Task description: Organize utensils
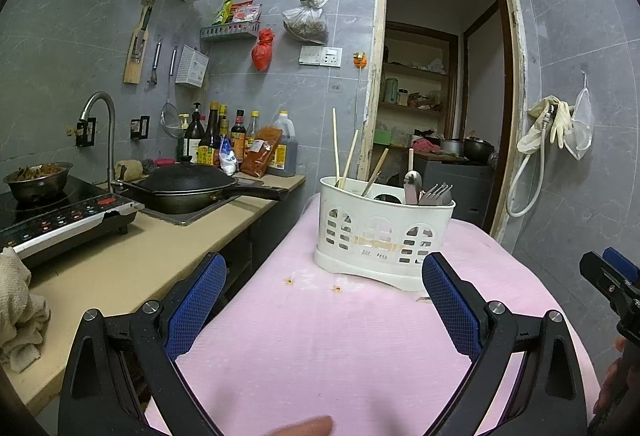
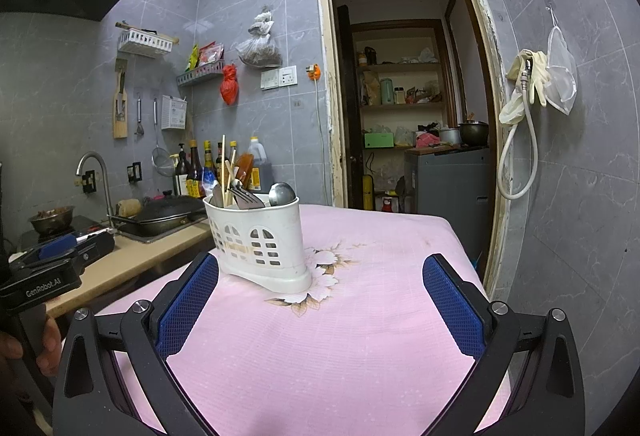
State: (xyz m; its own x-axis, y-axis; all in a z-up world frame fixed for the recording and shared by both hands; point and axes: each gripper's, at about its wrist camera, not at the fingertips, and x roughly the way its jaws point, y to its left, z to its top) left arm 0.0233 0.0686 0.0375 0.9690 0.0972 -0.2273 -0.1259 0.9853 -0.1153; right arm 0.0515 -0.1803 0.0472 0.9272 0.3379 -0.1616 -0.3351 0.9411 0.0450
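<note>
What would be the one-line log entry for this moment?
left gripper: open, empty | right gripper: open, empty | white caddy: upright on pink cloth, holds chopsticks, fork, spoon

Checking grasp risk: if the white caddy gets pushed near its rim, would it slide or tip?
The caddy probably tips before sliding: it is tall, thin perforated plastic, likely light. The chopsticks and fork load it high. The pink cloth may grip its base.

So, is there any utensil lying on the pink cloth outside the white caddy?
No, the pink cloth carries only the white caddy, and the chopsticks, fork and spoon all stand inside it.
</note>
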